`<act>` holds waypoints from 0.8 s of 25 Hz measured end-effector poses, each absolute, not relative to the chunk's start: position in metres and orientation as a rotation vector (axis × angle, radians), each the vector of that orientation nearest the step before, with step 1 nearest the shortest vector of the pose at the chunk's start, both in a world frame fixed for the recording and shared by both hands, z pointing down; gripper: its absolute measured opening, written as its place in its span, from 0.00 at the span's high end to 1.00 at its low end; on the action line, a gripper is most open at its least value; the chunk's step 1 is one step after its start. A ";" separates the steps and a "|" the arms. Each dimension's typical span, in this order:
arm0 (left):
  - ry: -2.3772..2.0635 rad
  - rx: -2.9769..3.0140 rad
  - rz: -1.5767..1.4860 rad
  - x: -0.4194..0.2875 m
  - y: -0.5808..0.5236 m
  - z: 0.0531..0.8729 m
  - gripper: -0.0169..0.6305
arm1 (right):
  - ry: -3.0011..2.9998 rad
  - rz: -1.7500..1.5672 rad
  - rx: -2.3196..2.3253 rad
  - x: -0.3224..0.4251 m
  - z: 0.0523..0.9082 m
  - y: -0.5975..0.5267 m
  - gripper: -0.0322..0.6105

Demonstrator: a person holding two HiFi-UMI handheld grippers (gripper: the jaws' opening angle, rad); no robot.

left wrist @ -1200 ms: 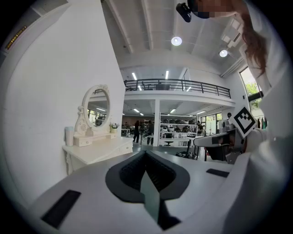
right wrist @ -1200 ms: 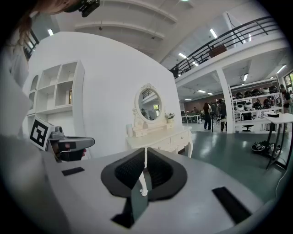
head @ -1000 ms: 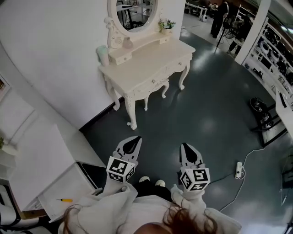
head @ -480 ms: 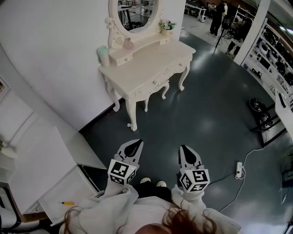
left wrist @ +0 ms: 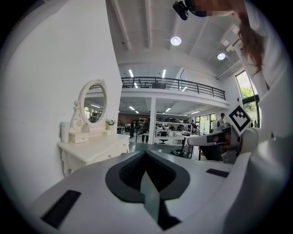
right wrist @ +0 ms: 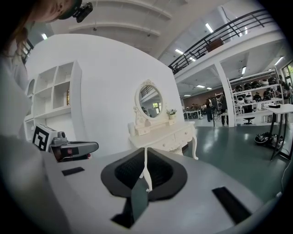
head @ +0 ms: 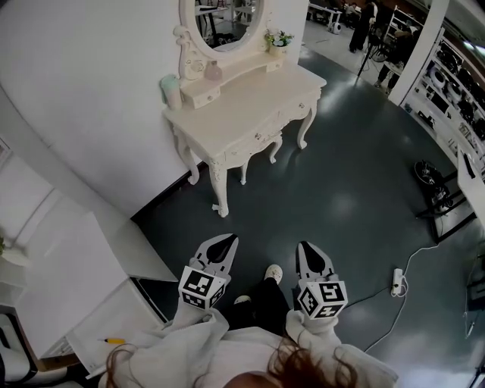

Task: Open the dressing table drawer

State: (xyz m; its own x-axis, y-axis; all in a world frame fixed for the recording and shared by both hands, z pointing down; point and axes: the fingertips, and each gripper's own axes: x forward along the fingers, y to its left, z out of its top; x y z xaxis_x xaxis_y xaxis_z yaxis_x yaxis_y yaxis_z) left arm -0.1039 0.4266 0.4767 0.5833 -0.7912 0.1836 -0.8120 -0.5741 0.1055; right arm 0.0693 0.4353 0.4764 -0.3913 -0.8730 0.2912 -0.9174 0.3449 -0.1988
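We face the cream-white wooden dressing table [head: 250, 106] from well back. It stands against the curved white wall [head: 91, 91] on the far side of the glossy dark grey floor [head: 341, 204], with its oval framed mirror [head: 223, 19] rising above the top. The front drawers [head: 256, 138], marked by small knobs along the carved apron, all look flush and closed from the head view. We therefore judge that nothing of the task itself is done yet.

The left gripper [head: 220, 243] and the right gripper [head: 311, 253] are held out side by side in front of us. Both aim roughly toward the table and both are well apart from it, with a stretch of floor between. In the left gripper view the jaws meet along a single seam with nothing between them. In the right gripper view the jaws are likewise drawn together and empty, and one table leg shows far off behind their tips. A pale shoe [head: 273, 271] pokes forward between the two grippers.

By our reckoning, the whole job is left to do. We must cross the floor, settle on a drawer, part one gripper's jaws, close them on a knob and draw the drawer out.
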 end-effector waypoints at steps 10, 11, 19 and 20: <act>-1.438 2.578 0.141 -0.108 0.360 0.481 0.95 | -2.529 0.524 1.557 0.064 0.485 0.357 0.89; -1.447 2.578 0.139 -0.108 0.354 0.479 0.95 | -2.537 0.519 1.549 0.064 0.483 0.350 0.89; -1.461 2.581 0.150 -0.096 0.308 0.470 0.95 | -2.556 0.509 1.529 0.076 0.472 0.302 0.89; -1.457 2.578 0.152 -0.093 0.304 0.470 0.95 | -2.550 0.514 1.526 0.078 0.473 0.300 0.89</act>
State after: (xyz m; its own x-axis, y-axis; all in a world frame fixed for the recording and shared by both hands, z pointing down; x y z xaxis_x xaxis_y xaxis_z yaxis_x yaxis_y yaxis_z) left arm -0.0932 0.3041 0.4703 0.5157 -0.8388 0.1747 -0.8568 -0.5054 0.1025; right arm 0.0779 0.2997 0.4730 -0.4821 -0.8310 0.2774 -0.8736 0.4320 -0.2241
